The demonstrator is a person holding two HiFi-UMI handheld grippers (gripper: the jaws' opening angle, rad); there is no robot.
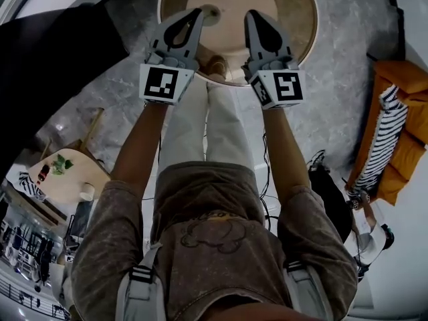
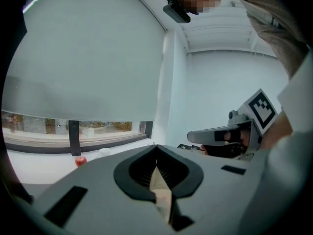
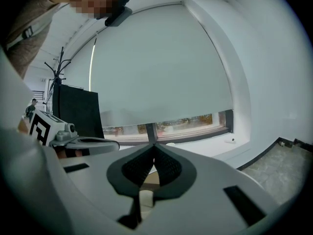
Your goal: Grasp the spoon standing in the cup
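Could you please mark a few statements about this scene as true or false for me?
1. In the head view the left gripper and right gripper show over a round table. True.
2. The left gripper's jaws stand wide apart. False: they are together, with nothing between.
3. A small red thing lies on the windowsill. True.
4. The right gripper holds a spoon. False: its jaws are together and empty.
5. The blind is fully raised. False: it covers most of the window.
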